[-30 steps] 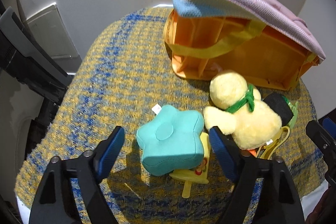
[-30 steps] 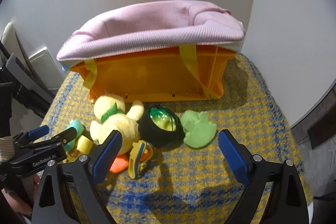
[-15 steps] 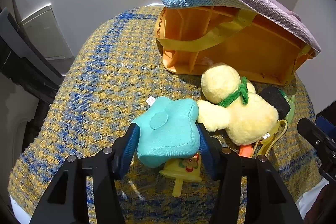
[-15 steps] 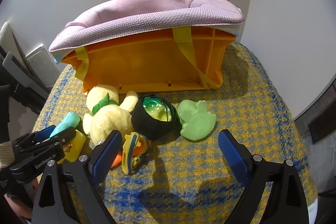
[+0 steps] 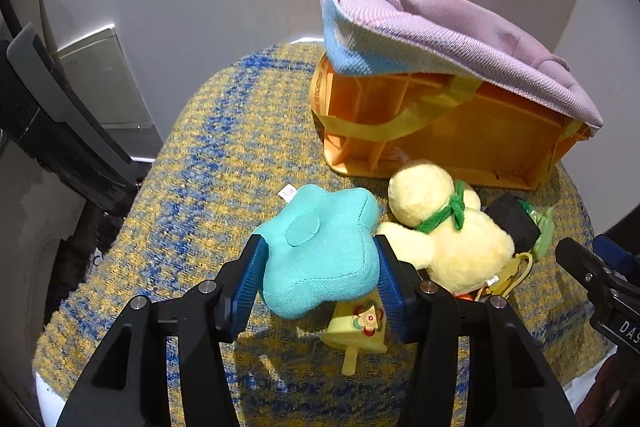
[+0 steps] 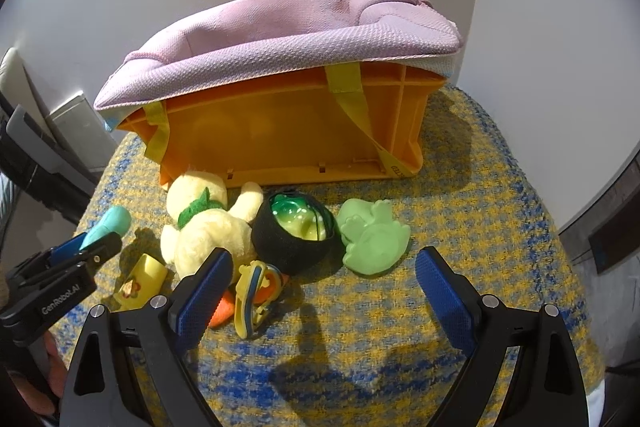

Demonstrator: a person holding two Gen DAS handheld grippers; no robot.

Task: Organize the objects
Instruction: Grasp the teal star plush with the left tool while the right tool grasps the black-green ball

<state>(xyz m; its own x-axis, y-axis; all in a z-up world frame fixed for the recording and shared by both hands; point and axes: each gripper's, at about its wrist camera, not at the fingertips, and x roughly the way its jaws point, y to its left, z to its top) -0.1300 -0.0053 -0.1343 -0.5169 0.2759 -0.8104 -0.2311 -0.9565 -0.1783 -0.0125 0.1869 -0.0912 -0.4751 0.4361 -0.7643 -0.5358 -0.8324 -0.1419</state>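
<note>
My left gripper (image 5: 318,277) is shut on a teal star-shaped plush (image 5: 320,259) and holds it just above the woven yellow-and-blue cloth (image 5: 224,163). A yellow toy popsicle (image 5: 358,327) lies under it. A yellow plush duck with a green scarf (image 5: 444,231) lies to its right, in front of an orange crate (image 5: 440,131) tipped on its side with a pink cushion (image 5: 440,31) on top. My right gripper (image 6: 324,287) is open and empty, above a black pouch with a green toy (image 6: 296,231) and a green frog toy (image 6: 374,239).
A yellow-and-blue clip and an orange piece (image 6: 256,291) lie by the duck (image 6: 208,227). The crate (image 6: 288,131) stands against a white wall. A black office chair arm (image 5: 52,131) is off the left edge. The left gripper shows in the right wrist view (image 6: 80,259).
My left gripper has closed from open around the teal star plush and lifted it slightly. My right gripper has stayed open and drifted a little closer to the toys.
</note>
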